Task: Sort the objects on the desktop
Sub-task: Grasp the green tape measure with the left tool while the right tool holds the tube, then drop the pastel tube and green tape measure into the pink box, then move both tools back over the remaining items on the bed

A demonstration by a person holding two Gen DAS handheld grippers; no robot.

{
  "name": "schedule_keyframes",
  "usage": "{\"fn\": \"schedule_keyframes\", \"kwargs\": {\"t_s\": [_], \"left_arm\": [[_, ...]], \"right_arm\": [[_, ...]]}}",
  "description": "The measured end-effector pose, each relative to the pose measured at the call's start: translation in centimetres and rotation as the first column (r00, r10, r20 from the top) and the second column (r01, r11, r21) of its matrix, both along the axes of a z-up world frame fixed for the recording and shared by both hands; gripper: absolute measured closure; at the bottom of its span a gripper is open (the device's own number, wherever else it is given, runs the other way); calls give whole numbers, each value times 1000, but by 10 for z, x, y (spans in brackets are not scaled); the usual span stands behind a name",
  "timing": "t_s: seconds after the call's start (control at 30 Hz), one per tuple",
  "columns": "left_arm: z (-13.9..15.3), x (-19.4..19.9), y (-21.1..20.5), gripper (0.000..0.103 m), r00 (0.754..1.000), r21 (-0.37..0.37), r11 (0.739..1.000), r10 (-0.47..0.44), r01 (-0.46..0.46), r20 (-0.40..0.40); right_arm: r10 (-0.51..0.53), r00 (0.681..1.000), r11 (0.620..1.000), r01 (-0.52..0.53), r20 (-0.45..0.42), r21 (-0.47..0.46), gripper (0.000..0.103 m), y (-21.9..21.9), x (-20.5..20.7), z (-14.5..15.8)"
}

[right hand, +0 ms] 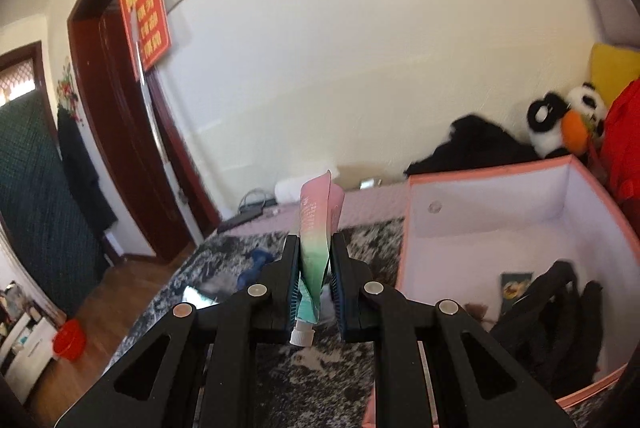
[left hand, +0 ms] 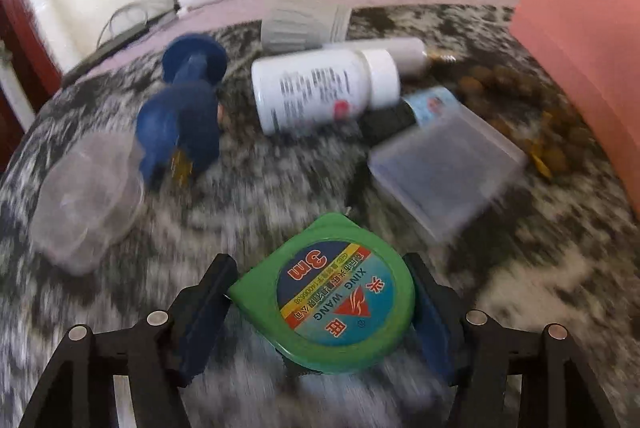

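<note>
Left gripper [left hand: 322, 302] clamps the rigid, slick tape measure [left hand: 328, 298] by its flat sides; right gripper [right hand: 315, 278] pinches a soft tube [right hand: 316, 248] mid-body beside the box [right hand: 492, 176].

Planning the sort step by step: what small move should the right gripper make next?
Probably carry the tube rightward over the pink box and let go. The right gripper is shut on it, held above the blanket, and the box stands open beside it.

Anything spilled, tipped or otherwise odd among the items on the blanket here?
Yes. Small brown pellets lie scattered loose on the blanket beside the pink box, like a spill. The white pill bottle lies on its side.
</note>
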State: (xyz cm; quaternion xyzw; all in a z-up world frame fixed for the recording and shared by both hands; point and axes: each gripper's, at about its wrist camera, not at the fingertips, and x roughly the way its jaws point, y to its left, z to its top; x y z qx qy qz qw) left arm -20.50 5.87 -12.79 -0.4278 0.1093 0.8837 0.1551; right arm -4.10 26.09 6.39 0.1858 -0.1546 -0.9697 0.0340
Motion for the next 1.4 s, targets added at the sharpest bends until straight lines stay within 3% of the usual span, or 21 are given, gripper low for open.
{"fn": "schedule_keyframes", "kwargs": {"t_s": [0.03, 0.2, 0.4, 0.53, 0.63, 0.67, 0.7, 0.73, 0.8, 0.83, 1.03, 1.2, 1.4], "left_arm": [[5, 9, -1, 33, 1000, 9, 1000, 4, -4, 6], [64, 78, 38, 33, 990, 93, 991, -90, 100, -110], [127, 127, 117, 33, 951, 193, 946, -215, 259, -223], [139, 126, 162, 33, 940, 202, 935, -242, 292, -240], [130, 120, 187, 31, 948, 189, 942, -236, 278, -215], [125, 120, 194, 23, 950, 177, 946, -232, 271, -211], [122, 121, 199, 7, 950, 167, 949, -228, 266, -215], [121, 123, 200, 1, 948, 163, 952, -216, 258, -234], [123, 127, 198, 0, 943, 175, 951, -205, 256, -263], [126, 128, 196, 0, 940, 184, 949, -202, 258, -273], [142, 141, 165, 0, 936, 186, 963, -126, 194, -328], [144, 164, 122, 0, 928, 136, 983, -68, 126, -365], [138, 178, 59, 0, 930, 176, 984, 51, 15, -365]], "right_arm": [[-14, 1000, 1000, 14, -12, 4, 87, 4, 5, 4], [-136, 990, 990, 137, -48, 14, 87, 39, 29, 21], [-272, 962, 962, 272, -16, -16, 87, 98, 51, 20], [-329, 944, 944, 329, 0, -26, 87, 134, 61, 16], [-348, 938, 937, 348, 13, -34, 87, 154, 63, 13], [-346, 938, 937, 347, 22, -37, 86, 158, 62, 11], [-337, 940, 939, 339, 40, -49, 84, 160, 59, 8], [-328, 943, 941, 332, 58, -61, 80, 163, 57, 6], [-324, 943, 939, 331, 75, -92, 39, 168, 54, 2], [-326, 942, 937, 333, 76, -107, 9, 170, 53, 1], [-304, 952, 940, 304, 24, -155, 7, 165, 59, 10], [-268, 963, 952, 263, -9, -154, 7, 147, 60, 24], [-153, 987, 978, 143, -54, -151, 7, 102, 59, 42]]}}
